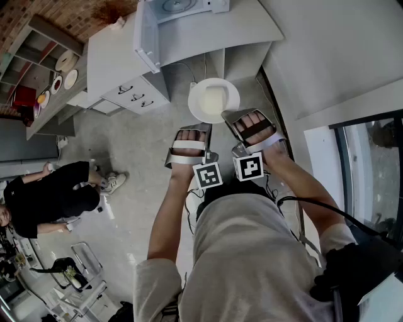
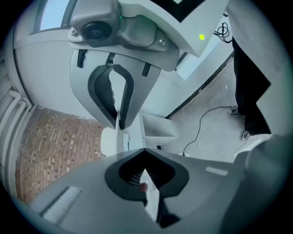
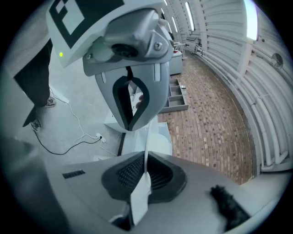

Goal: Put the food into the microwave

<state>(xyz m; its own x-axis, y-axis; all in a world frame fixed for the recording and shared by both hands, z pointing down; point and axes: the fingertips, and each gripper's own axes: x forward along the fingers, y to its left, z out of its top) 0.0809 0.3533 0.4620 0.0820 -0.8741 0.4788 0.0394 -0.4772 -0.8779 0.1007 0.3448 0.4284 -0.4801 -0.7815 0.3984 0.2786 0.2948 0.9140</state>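
A white plate [image 1: 195, 108] carries a pale square piece of food [image 1: 215, 99] and hangs above the floor in the head view. My left gripper [image 1: 199, 129] is shut on the plate's near left rim. At the near right rim my right gripper [image 1: 230, 117] is shut on it too. In the left gripper view the plate [image 2: 151, 197] shows edge-on between the closed left gripper [image 2: 131, 140]. The right gripper view has the plate [image 3: 140, 197] as a thin white strip in the right gripper [image 3: 138, 143]. The microwave [image 1: 182, 7] stands ahead on a white counter [image 1: 217, 33], its door [image 1: 145, 36] swung open to the left.
A white drawer cabinet [image 1: 135, 94] stands left of the plate. Shelves with dishes [image 1: 53, 78] line the brick wall at far left. A person in black [image 1: 50, 196] crouches on the floor at left. Cables [image 2: 208, 119] run over the floor. A glass door [image 1: 371, 170] is at right.
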